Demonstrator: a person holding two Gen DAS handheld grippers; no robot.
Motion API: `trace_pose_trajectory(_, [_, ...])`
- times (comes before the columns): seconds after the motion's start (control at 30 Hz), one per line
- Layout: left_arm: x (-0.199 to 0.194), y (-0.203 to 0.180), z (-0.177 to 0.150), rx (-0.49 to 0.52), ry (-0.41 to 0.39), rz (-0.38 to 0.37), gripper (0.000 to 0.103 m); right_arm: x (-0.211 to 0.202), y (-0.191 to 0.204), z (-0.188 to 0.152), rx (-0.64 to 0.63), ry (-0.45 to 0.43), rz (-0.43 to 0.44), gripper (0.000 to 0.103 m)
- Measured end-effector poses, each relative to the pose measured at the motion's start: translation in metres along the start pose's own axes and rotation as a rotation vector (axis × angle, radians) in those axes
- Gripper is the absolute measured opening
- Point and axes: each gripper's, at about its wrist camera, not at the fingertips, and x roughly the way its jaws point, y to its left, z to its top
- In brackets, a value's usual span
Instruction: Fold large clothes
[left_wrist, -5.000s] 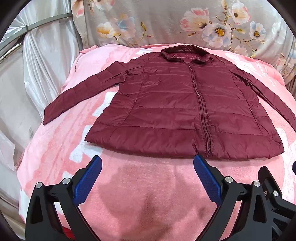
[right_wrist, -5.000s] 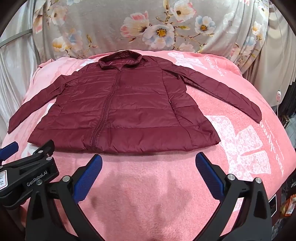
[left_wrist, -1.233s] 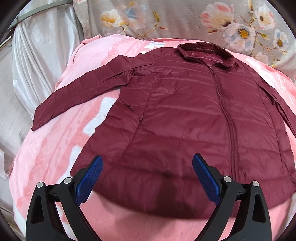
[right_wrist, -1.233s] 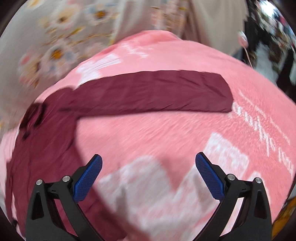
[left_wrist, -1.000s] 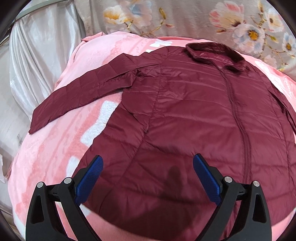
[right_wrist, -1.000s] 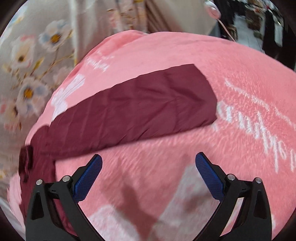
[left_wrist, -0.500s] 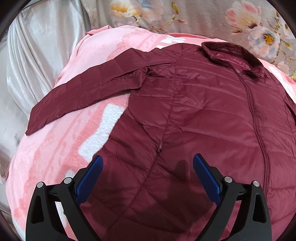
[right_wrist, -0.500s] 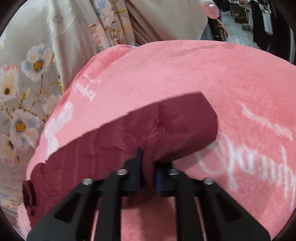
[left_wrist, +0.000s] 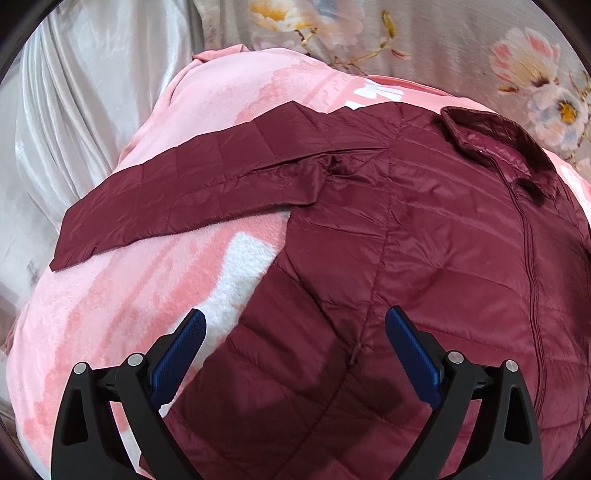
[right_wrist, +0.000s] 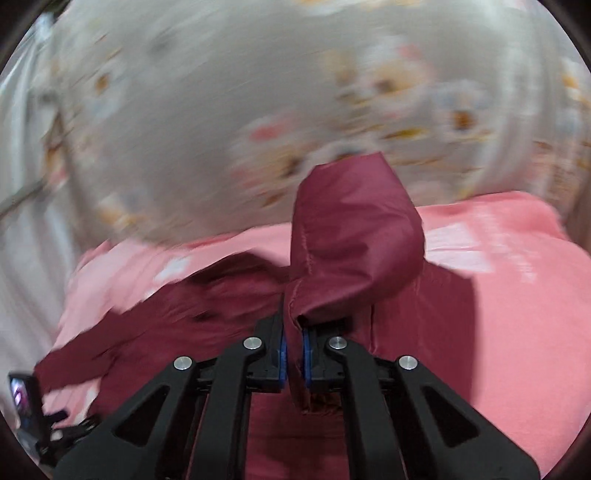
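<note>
- Right wrist view: right gripper has lifted the pinched sleeve cuff off the pink blanket.
- Left gripper stays spread above the maroon puffer jacket.
- Floral curtain behind.

Pink blanket, floral curtain (behind)

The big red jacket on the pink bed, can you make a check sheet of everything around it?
Surface: fluffy pink blanket with white patches, covering the bed.
Job's things: dark red quilted puffer jacket, front up, zipped; one sleeve flat, the other sleeve's cuff lifted.
Clutter: nothing seen.
Grippers: left hand-held gripper open above the jacket; right hand-held gripper shut on the cuff.
Cables: nothing seen.
Surroundings: grey flower-print curtain; shiny pale drape.
</note>
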Motion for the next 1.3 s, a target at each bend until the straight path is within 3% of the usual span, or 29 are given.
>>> trace_pose_trajectory(0.17, [0.002, 0.008, 0.005, -0.016, 0.0, -0.008, 0.095, 0.063, 0.08, -0.05, -0.114, 0.176, 0.145, 0.007])
trace_pose_trajectory(0.23, [0.003, 0.011, 0.008, -0.022, 0.003, -0.031, 0.095, 0.078, 0.101, -0.074, -0.15, 0.231, 0.165, 0.009])
trace_pose_trajectory(0.37, [0.004, 0.012, 0.015, -0.049, 0.02, -0.121, 0.095, 0.083, 0.119, -0.092, -0.158, 0.27, 0.192, 0.051])
trace_pose_trajectory(0.43, [0.004, 0.01, 0.019, -0.062, 0.03, -0.178, 0.095, 0.07, 0.117, -0.092, -0.138, 0.251, 0.215, 0.057])
trace_pose_trajectory(0.57, [0.007, 0.001, 0.026, -0.115, 0.066, -0.322, 0.095, 0.037, 0.076, -0.077, -0.005, 0.185, 0.202, 0.066])
trace_pose_trajectory(0.67, [0.018, -0.013, 0.028, -0.144, 0.133, -0.41, 0.095, 0.022, 0.022, -0.072, 0.14, 0.169, 0.121, 0.067])
trace_pose_trajectory(0.8, [0.036, -0.033, 0.026, -0.169, 0.201, -0.467, 0.095, 0.015, -0.05, -0.079, 0.325, 0.182, 0.016, 0.067])
trace_pose_trajectory(0.93, [0.042, -0.046, 0.029, -0.168, 0.215, -0.458, 0.094, 0.012, -0.121, -0.09, 0.537, 0.173, -0.044, 0.067])
trace_pose_trajectory(1.0, [0.043, -0.053, 0.034, -0.152, 0.211, -0.463, 0.081, 0.016, -0.143, -0.092, 0.601, 0.168, -0.06, 0.068])
trace_pose_trajectory(1.07, [0.044, -0.061, 0.039, -0.111, 0.212, -0.449, 0.046, 0.022, -0.162, -0.094, 0.651, 0.17, -0.067, 0.068])
trace_pose_trajectory(1.1, [0.045, -0.063, 0.041, -0.091, 0.215, -0.437, 0.034, 0.027, -0.17, -0.096, 0.676, 0.17, -0.062, 0.067])
trace_pose_trajectory(1.13, [0.044, -0.065, 0.045, -0.072, 0.208, -0.409, 0.014, 0.033, -0.176, -0.096, 0.697, 0.17, -0.054, 0.067])
trace_pose_trajectory(1.17, [0.043, -0.062, 0.048, -0.068, 0.197, -0.397, 0.002, 0.039, -0.183, -0.096, 0.726, 0.171, -0.048, 0.065])
trace_pose_trajectory(1.27, [0.034, -0.051, 0.059, -0.067, 0.14, -0.392, 0.001, 0.054, -0.195, -0.092, 0.765, 0.167, -0.02, 0.054])
trace_pose_trajectory(1.3, [0.03, -0.048, 0.062, -0.062, 0.118, -0.382, 0.001, 0.059, -0.197, -0.089, 0.77, 0.164, -0.006, 0.038])
